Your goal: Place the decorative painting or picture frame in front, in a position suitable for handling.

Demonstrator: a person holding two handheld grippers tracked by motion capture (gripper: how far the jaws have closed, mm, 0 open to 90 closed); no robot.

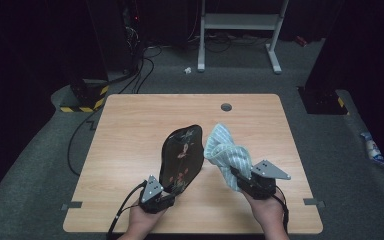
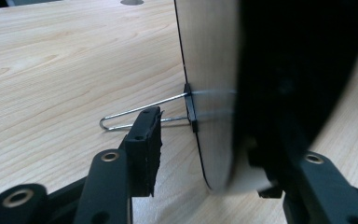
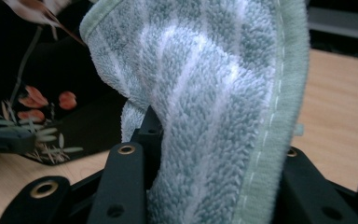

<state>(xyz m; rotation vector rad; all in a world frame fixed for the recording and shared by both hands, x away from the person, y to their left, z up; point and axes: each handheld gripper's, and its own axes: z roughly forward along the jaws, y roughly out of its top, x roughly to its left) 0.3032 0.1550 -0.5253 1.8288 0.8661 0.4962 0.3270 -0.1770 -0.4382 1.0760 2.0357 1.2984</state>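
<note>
One binder clip point(image 2: 191, 108) (left tool view) — plate-hidden overhead

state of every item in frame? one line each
black floral plate: lifted off the table, tilted on edge, gripped at its near rim
left gripper: shut on the plate
striped green towel: bunched, held up beside the plate
right gripper: shut on the towel
table: bare wood

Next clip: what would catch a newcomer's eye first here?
A black plate with a flower pattern stands tilted on edge at the middle of the wooden table, held by the left gripper. Just right of it, the right gripper holds up a bunched, green-striped towel.
</note>
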